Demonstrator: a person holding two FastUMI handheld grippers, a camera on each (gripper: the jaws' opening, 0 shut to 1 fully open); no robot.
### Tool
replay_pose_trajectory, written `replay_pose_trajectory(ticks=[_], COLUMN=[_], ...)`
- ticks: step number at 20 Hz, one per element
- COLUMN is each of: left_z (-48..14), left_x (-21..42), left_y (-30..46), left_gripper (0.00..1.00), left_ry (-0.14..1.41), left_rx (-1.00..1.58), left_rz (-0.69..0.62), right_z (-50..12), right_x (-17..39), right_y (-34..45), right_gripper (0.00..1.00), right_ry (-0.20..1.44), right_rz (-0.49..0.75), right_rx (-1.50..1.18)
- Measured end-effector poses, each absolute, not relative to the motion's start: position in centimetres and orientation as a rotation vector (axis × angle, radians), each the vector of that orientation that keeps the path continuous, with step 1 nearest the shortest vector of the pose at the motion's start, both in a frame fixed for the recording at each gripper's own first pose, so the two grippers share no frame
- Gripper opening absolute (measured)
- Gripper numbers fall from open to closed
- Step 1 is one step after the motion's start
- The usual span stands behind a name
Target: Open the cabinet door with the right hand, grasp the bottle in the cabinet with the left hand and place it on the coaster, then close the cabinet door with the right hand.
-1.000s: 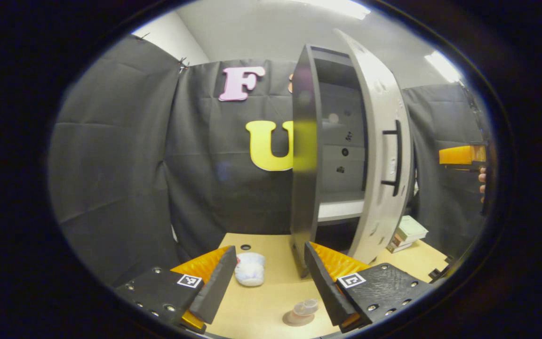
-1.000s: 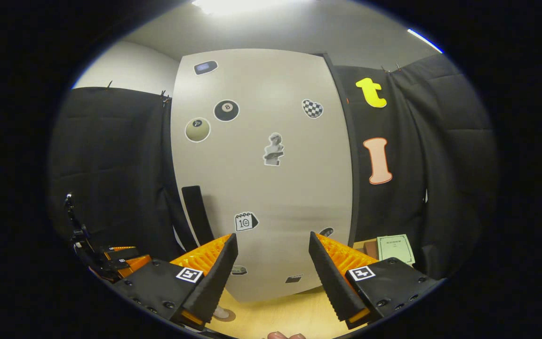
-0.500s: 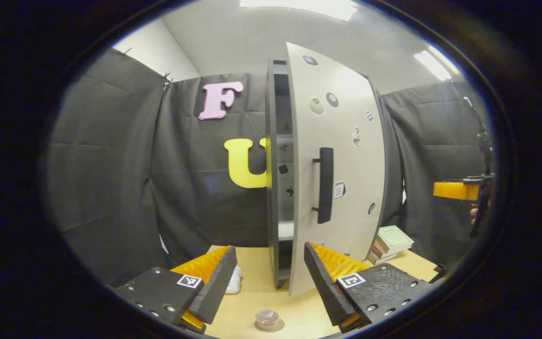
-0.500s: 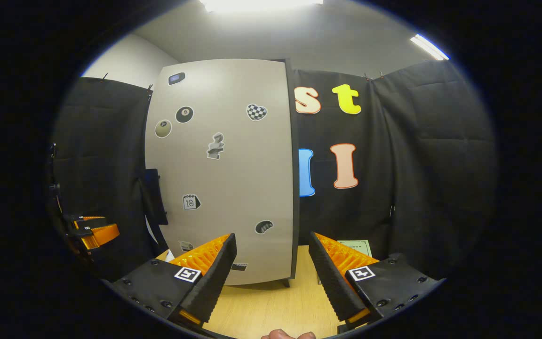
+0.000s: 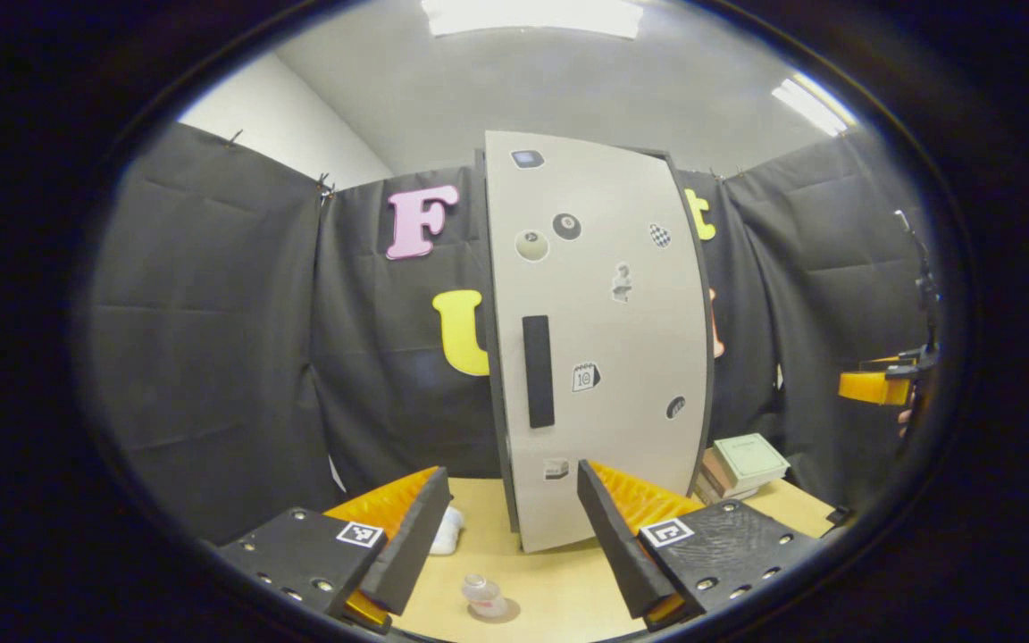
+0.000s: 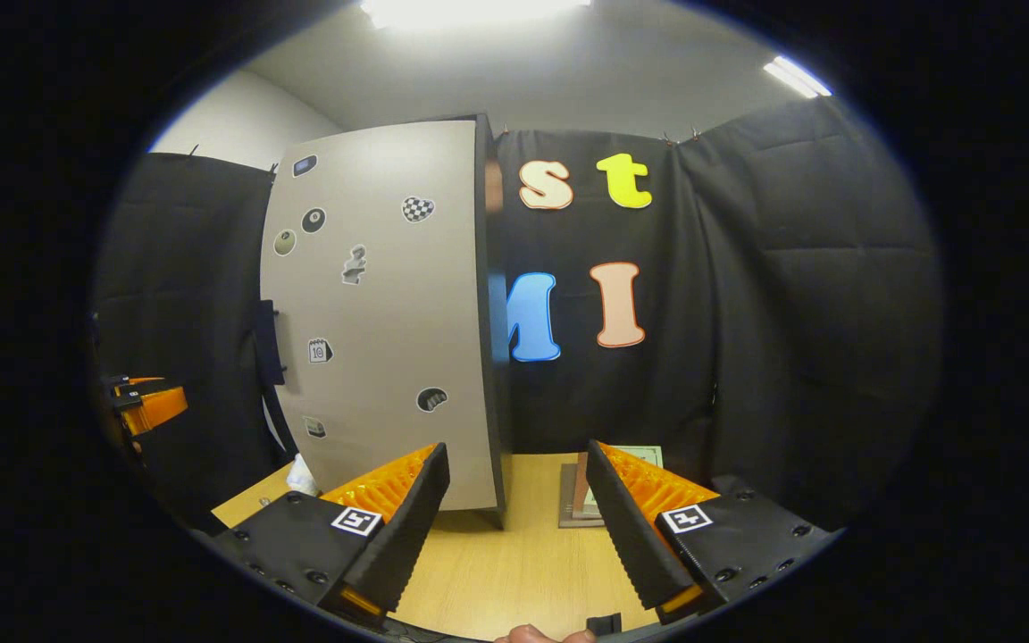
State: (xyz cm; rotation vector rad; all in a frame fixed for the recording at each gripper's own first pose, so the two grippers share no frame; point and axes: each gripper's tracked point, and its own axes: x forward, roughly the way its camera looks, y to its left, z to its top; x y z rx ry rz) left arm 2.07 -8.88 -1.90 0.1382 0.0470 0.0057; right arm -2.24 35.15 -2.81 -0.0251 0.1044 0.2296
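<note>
Bottle (image 5: pixel 483 594) stands on the desk (image 5: pixel 559 598), probably on its coaster. Cabinet door (image 5: pixel 599 339) looks closed. Both my tongs, left (image 5: pixel 506 527) and right (image 6: pixel 514 518), gape empty; next: retract.

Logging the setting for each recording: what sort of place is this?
Probably a staged recording booth, not a home: black cloth walls, a lone sticker-covered grey cabinet on a light wooden table, ceiling strip lights.
</note>
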Motion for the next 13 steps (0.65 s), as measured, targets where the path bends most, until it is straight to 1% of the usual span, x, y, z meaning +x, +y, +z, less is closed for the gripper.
replay_pose_trajectory(ticks=[2,4,7,12,13], left_z=[-2.3,-2.0,-1.6,-1.6,-1.3], left_x=[1.5,1.2,0.9,1.9,2.1], left_y=[-10.4,-10.3,-10.5,-9.8,-9.6], left_gripper=[0.87,0.88,0.87,0.87,0.89], left_ry=[0.054,0.054,0.038,0.047,0.038], left_rx=[0.114,0.109,0.091,0.01,-0.01], left_rz=[-0.011,0.002,-0.002,-0.02,-0.024], right_z=[-2.9,-2.9,-3.7,-4.5,-4.2], right_x=[-2.7,-3.0,-2.9,-2.7,-2.6], right_y=[34.5,34.0,33.1,32.4,32.5], right_gripper=[0.98,0.98,0.98,0.98,0.98], right_ry=[0.11,0.106,0.121,0.133,0.121], right_rz=[0.227,0.225,0.203,0.171,0.171], right_rx=[-0.009,0.009,0.016,0.026,0.025])
